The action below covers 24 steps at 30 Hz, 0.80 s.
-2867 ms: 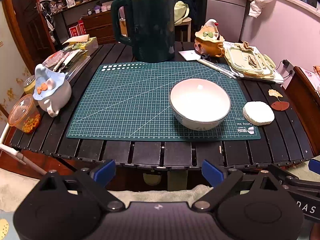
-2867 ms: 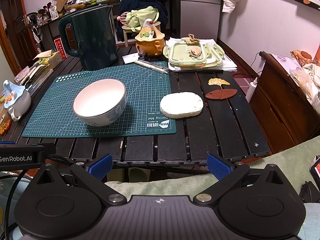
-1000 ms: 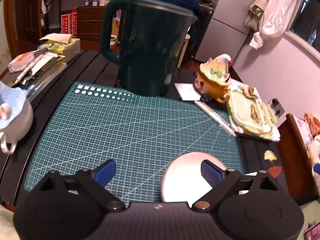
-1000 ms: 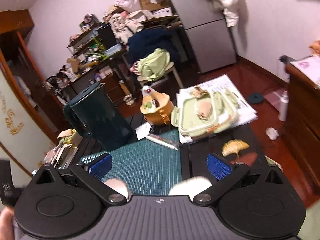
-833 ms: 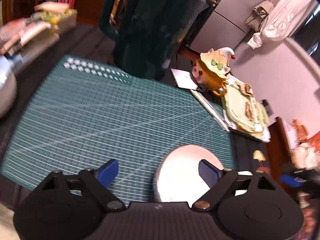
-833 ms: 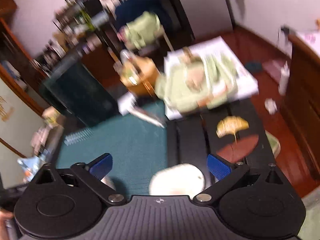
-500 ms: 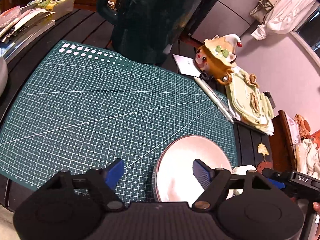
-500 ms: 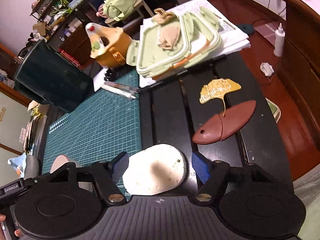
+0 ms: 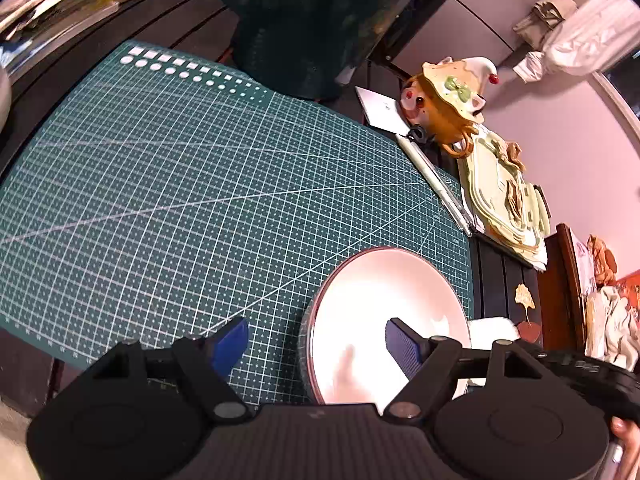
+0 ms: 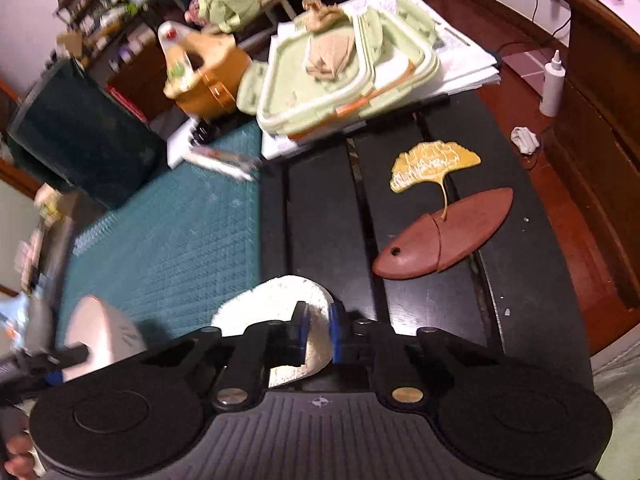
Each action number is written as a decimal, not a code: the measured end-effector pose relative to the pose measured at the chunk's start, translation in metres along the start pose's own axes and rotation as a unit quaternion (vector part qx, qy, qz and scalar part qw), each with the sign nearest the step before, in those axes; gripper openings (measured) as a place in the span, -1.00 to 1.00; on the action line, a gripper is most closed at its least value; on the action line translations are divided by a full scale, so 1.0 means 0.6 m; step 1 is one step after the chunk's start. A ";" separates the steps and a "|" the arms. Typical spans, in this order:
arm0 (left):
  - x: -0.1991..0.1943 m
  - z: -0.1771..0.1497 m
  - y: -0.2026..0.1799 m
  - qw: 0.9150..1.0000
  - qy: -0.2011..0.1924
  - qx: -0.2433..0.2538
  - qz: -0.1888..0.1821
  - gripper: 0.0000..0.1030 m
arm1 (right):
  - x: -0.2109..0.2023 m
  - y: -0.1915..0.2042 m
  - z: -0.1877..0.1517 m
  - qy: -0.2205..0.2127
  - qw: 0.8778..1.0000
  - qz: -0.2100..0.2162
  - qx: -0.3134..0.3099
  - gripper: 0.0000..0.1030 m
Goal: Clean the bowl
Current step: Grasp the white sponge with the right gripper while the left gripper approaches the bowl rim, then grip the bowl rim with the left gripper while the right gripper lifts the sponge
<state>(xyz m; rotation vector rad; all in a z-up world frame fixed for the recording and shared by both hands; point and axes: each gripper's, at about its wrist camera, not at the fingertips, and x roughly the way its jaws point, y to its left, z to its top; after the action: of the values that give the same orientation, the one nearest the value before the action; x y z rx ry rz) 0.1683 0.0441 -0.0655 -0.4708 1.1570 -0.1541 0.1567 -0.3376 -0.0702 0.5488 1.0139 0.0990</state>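
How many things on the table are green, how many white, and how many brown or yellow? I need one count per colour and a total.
Green: 3 (cutting mat, dark jug, lunch box)
White: 2 (bowl, sponge)
Brown or yellow: 3 (wooden case, ginkgo leaf, chicken-shaped pot)
Total: 8

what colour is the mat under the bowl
Dark green with a white grid, clearest in the left wrist view: mat, bowl.

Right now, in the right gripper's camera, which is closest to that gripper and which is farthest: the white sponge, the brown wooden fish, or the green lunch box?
1. White sponge: pinched between the right gripper's shut jaws.
2. Brown wooden fish: ahead, toward the right, on the dark table.
3. Green lunch box: farthest, at the table's back on papers.
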 end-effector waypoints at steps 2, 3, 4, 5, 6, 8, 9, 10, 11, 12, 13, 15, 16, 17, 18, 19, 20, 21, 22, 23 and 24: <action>0.003 0.001 0.004 1.000 0.008 -0.012 -0.006 -0.35 | -0.019 0.008 0.000 -0.018 1.000 0.012 -0.001 -0.88; 0.005 0.002 0.006 1.000 0.012 -0.017 -0.007 -0.48 | -0.042 0.019 -0.002 -0.037 0.999 0.021 -0.007 -0.88; 0.007 0.001 0.008 1.000 0.016 -0.019 -0.008 -0.55 | -0.059 0.031 -0.004 -0.052 0.998 0.032 -0.015 -0.88; 0.009 0.000 0.008 1.000 0.018 -0.020 -0.007 -0.57 | -0.074 0.044 -0.007 -0.064 0.997 0.043 -0.022 -0.88; 0.011 0.000 0.008 1.000 0.019 -0.020 -0.005 -0.60 | -0.086 0.057 -0.009 -0.073 0.995 0.055 -0.029 -0.88; 0.011 -0.001 0.011 0.999 0.019 -0.025 -0.002 -0.72 | -0.108 0.084 -0.013 -0.089 0.992 0.081 -0.042 -0.88; 0.011 -0.001 0.012 0.999 0.019 -0.028 -0.001 -0.80 | -0.117 0.102 -0.018 -0.093 0.990 0.091 -0.054 -0.88; 0.011 -0.001 0.013 0.999 0.019 -0.031 0.001 -0.80 | -0.124 0.124 -0.023 -0.095 0.988 0.098 -0.069 -0.88; 0.011 -0.002 0.015 0.999 0.019 -0.034 0.003 -0.80 | -0.124 0.140 -0.027 -0.094 0.987 0.100 -0.081 -0.88; 0.011 -0.002 0.016 0.999 0.019 -0.037 0.004 -0.80 | -0.121 0.152 -0.031 -0.091 0.987 0.100 -0.092 -0.88; 0.011 -0.002 0.017 0.999 0.019 -0.039 0.004 -0.80 | -0.118 0.165 -0.035 -0.088 0.986 0.099 -0.102 -0.88; 0.011 -0.001 0.015 0.999 0.019 -0.037 0.006 -0.80 | -0.097 0.207 -0.052 -0.081 0.984 0.075 -0.142 -0.88; 0.011 -0.001 0.015 0.999 0.020 -0.039 0.006 -0.80 | -0.085 0.226 -0.060 -0.078 0.982 0.060 -0.163 -0.88; 0.011 -0.001 0.016 0.999 0.021 -0.042 0.004 -0.80 | -0.075 0.242 -0.068 -0.076 0.979 0.045 -0.184 -0.88; 0.012 -0.002 0.018 0.999 0.022 -0.045 0.003 -0.79 | -0.066 0.254 -0.073 -0.075 0.976 0.035 -0.201 -0.88; 0.013 -0.001 0.021 0.998 0.024 -0.051 -0.001 -0.78 | -0.058 0.265 -0.079 -0.073 0.973 0.027 -0.216 -0.88; 0.014 -0.001 0.024 0.998 0.027 -0.058 -0.005 -0.78 | -0.048 0.276 -0.085 -0.070 0.970 0.017 -0.233 -0.88; 0.015 -0.001 0.026 0.998 0.028 -0.060 -0.006 -0.78 | -0.039 0.287 -0.092 -0.067 0.966 0.008 -0.249 -0.88; 0.016 -0.001 0.028 0.997 0.030 -0.064 -0.008 -0.78 | -0.029 0.298 -0.098 -0.063 0.962 -0.001 -0.266 -0.88; 0.017 -0.001 0.031 0.997 0.032 -0.069 -0.011 -0.78 | -0.019 0.308 -0.105 -0.060 0.957 -0.011 -0.282 -0.89; 0.017 -0.002 0.033 0.997 0.033 -0.071 -0.014 -0.77 | -0.012 0.315 -0.110 -0.056 0.954 -0.014 -0.294 -0.88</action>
<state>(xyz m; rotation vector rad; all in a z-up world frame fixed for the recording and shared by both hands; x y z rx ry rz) 0.1691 0.0580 -0.0830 -0.6108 1.2323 -0.1127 0.1304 -0.1518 -0.0007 -0.0063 0.8269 0.3292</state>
